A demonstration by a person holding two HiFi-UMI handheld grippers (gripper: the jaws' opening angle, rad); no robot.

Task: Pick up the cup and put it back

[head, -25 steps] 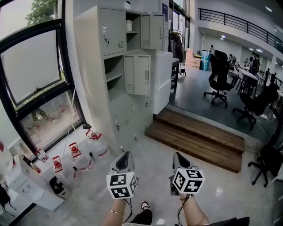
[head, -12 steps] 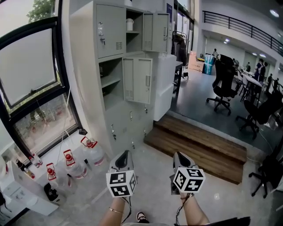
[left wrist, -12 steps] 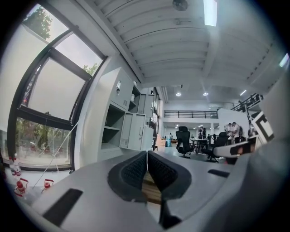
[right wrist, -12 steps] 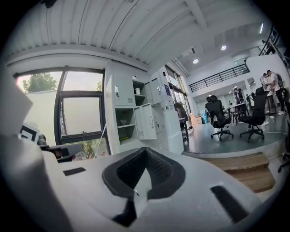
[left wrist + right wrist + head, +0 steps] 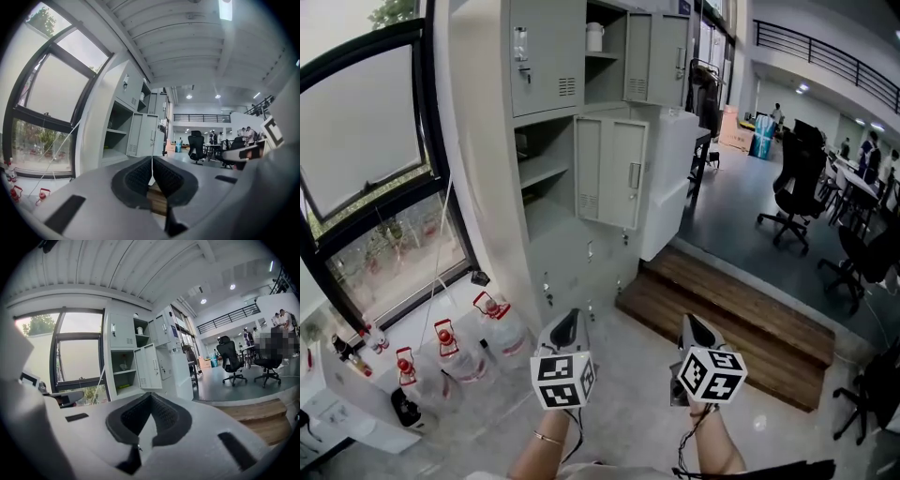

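A white cup [image 5: 594, 36] stands on the upper shelf of an open compartment in the grey locker cabinet [image 5: 546, 141]; in the right gripper view the cup [image 5: 139, 330] is small and far off. Both grippers are held low in front of me, over the floor and well short of the cabinet. My left gripper [image 5: 571, 324] is shut with nothing between its jaws, as the left gripper view [image 5: 152, 161] shows. My right gripper [image 5: 693, 326] is also shut and empty, its pads [image 5: 164, 416] meeting in the right gripper view.
Several water bottles with red caps [image 5: 492, 319] stand on the floor by the window [image 5: 366, 141]. An open locker door [image 5: 612, 171] juts out at mid height. A wooden step [image 5: 741, 309] lies to the right, with office chairs [image 5: 792, 178] beyond.
The head view has moved nearer the cabinet and turned a little left, so the lockers look larger. Both grippers stay shut and side by side.
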